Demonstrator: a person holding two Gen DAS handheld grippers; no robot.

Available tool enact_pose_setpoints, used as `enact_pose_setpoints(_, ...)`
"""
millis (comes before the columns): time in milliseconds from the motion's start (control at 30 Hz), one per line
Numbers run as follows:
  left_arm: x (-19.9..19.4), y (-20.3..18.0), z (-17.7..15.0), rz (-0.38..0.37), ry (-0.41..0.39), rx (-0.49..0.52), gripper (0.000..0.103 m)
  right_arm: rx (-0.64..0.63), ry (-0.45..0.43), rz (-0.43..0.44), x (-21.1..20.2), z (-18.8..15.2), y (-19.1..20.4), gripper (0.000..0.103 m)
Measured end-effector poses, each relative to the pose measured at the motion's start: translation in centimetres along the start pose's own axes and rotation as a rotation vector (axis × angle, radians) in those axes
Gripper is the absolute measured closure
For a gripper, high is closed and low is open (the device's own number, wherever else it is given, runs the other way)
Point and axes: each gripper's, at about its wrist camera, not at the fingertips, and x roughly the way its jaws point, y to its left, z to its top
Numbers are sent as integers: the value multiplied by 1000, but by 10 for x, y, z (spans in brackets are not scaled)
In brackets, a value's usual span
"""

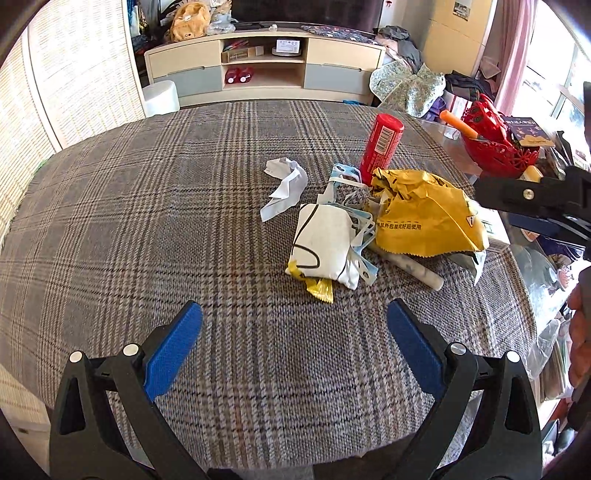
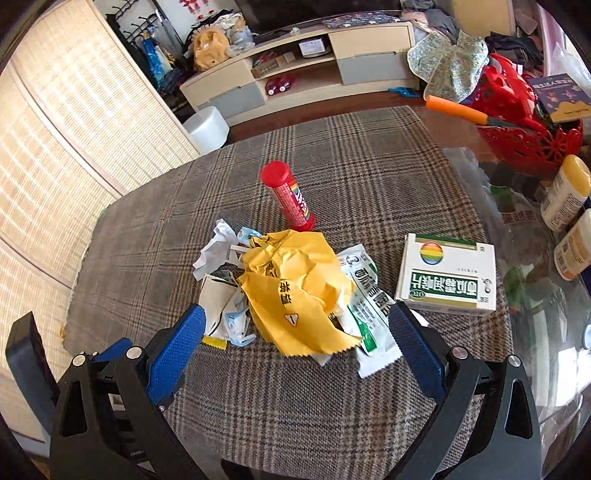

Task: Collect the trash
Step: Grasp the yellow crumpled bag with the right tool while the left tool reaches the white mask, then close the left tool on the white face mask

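Between the right claw's (image 2: pixel 295 332) wide-spread fingers sits the trash pile, a crumpled yellow wrapper (image 2: pixel 295 288) on top, touching a green-and-white packet (image 2: pixel 364 314) and white paper (image 2: pixel 216 245). Beyond it stands a red tube (image 2: pixel 290 197); a medicine box (image 2: pixel 447 277) lies off its right finger. Left claw (image 1: pixel 293 328) hovers wide open, holding nothing, over the plaid cloth (image 1: pixel 147 221), the pile just ahead.

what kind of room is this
Most likely a home living room: a low TV cabinet with drawers stands against the far wall, a plush toy sits on it, and clothes are heaped beside the plaid-covered table.
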Motion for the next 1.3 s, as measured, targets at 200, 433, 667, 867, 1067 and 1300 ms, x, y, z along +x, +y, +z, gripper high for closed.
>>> enact_pose_setpoints(200,15,0,6,-16,13,15,8,-21,55,-25,38,3,8,3)
enact_pose_setpoints(433,30,-1,15,-20,17,30,8,-14,63,18,54,-1,0,30)
enact_pose_setpoints(667,37,-4,34,-14,-19,33,14,-26,-7,29,24,5,-12,34)
enact_pose_setpoints(867,42,-10,47,-34,-32,43,25,-48,-53,33,0,12,-16,34)
enact_pose_setpoints(1067,61,-7,55,-56,20,24,36,-46,-51,71,-6,13,-19,34)
enact_pose_setpoints(1300,85,-13,50,-96,94,38,35,-50,-60,68,-9,15,-21,33)
